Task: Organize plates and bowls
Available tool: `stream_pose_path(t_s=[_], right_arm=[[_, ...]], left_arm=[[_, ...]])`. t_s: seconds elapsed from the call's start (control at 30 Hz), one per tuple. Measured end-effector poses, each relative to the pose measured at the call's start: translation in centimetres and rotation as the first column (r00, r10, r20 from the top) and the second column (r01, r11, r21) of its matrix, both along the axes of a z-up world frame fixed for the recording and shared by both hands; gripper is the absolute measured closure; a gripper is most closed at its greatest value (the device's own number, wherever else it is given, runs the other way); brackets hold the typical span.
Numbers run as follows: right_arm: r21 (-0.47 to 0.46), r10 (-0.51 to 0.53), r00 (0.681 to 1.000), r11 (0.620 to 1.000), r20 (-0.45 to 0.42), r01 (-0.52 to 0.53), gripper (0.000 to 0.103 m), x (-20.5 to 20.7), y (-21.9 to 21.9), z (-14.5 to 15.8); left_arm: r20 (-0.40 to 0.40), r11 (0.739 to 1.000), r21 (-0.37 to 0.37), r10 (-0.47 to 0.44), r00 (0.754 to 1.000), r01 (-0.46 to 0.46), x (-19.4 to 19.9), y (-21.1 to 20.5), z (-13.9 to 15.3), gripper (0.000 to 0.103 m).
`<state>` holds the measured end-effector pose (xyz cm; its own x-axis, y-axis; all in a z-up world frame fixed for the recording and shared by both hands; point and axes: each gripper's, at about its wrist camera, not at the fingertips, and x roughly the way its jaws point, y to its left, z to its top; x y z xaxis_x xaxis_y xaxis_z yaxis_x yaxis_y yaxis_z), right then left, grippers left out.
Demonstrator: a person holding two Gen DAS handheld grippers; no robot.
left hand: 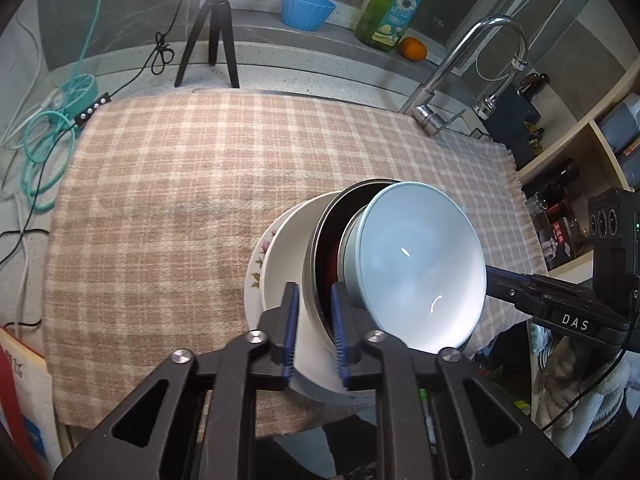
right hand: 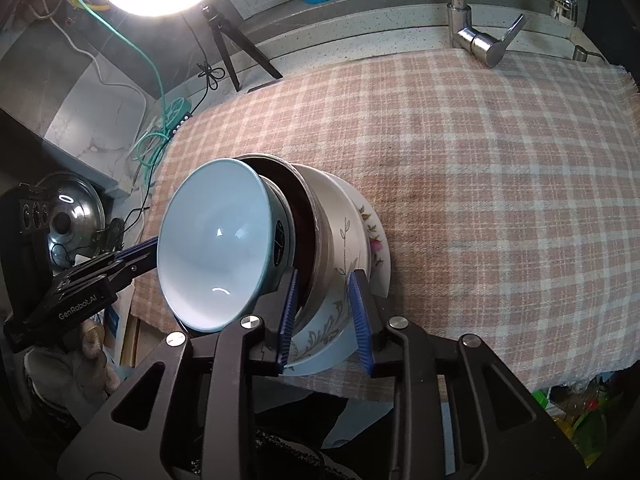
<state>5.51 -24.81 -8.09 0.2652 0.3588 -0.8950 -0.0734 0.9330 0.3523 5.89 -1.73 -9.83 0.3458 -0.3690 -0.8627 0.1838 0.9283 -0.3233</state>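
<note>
We hold the nested stack at the checked cloth's [left hand: 180, 184] six-o'clock edge: left gripper [left hand: 314, 322] and right gripper [right hand: 324, 316] each clamp its rim, blue bowl [left hand: 420, 264] innermost; stacking looks done, putting away remains.

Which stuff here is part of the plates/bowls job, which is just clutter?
Job items:
- light blue bowl
- dark bowl
- white bowl
- floral plate
- left tongs, gripping the dark bowl's rim
- right tongs, around the white bowl's rim

Lying about:
- blue cup
- soap bottle
- orange
- tripod
- faucet
- teal cable
</note>
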Motion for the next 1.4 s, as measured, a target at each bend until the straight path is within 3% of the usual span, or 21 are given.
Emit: stream_pose_path(t_s=[0.2,0.4,0.47,0.67,0.77,0.9,1.07,1.2,1.4], right_arm=[[-0.014,-0.013,1.000,1.000,0.028,0.013,0.064,-0.7,-0.5,0.6],[-0.031,-0.025,0.997,0.999,0.068,0.027,0.063,-1.7,-1.1,1.7],[-0.049,-0.019,0.995,0.999,0.095,0.024,0.057,-2.1,-1.1,2.3],[-0.080,-0.006,0.984,0.997,0.180,0.021,0.055,-3.6,-1.3,4.3],[-0.097,0.005,0.974,0.995,0.227,0.017,0.038,-4.6,-1.3,5.3],[-0.117,0.000,0.950,0.992,0.314,0.038,0.034,-6.1,-1.4,7.2],[-0.146,-0.002,0.910,0.987,0.415,0.070,0.017,-7.6,-1.2,9.3],[-0.155,-0.001,0.892,0.985,0.452,0.079,0.017,-7.8,-0.9,10.4],[-0.158,0.012,0.899,0.985,0.439,0.064,0.017,-7.5,-0.5,10.1]], left_arm=[[0.030,1.000,0.019,0.000,1.000,-0.001,-0.6,0.0,0.8,0.084],[0.066,0.999,0.036,0.001,0.998,-0.003,-1.5,-0.1,1.8,0.083],[0.082,0.999,0.043,-0.002,0.997,-0.002,-1.8,-0.2,2.2,0.076],[0.162,0.996,0.085,-0.009,0.987,-0.005,-3.5,-1.1,4.3,0.048],[0.210,0.993,0.115,-0.008,0.978,-0.017,-4.3,-1.4,5.4,0.040],[0.252,0.990,0.133,0.001,0.968,-0.035,-5.1,-1.7,6.7,0.033],[0.313,0.989,0.136,0.018,0.950,-0.063,-5.9,-2.0,8.2,0.026],[0.328,0.988,0.139,0.015,0.945,-0.064,-6.0,-2.5,8.7,0.025],[0.325,0.987,0.154,0.000,0.946,-0.053,-6.0,-3.0,8.6,0.025]])
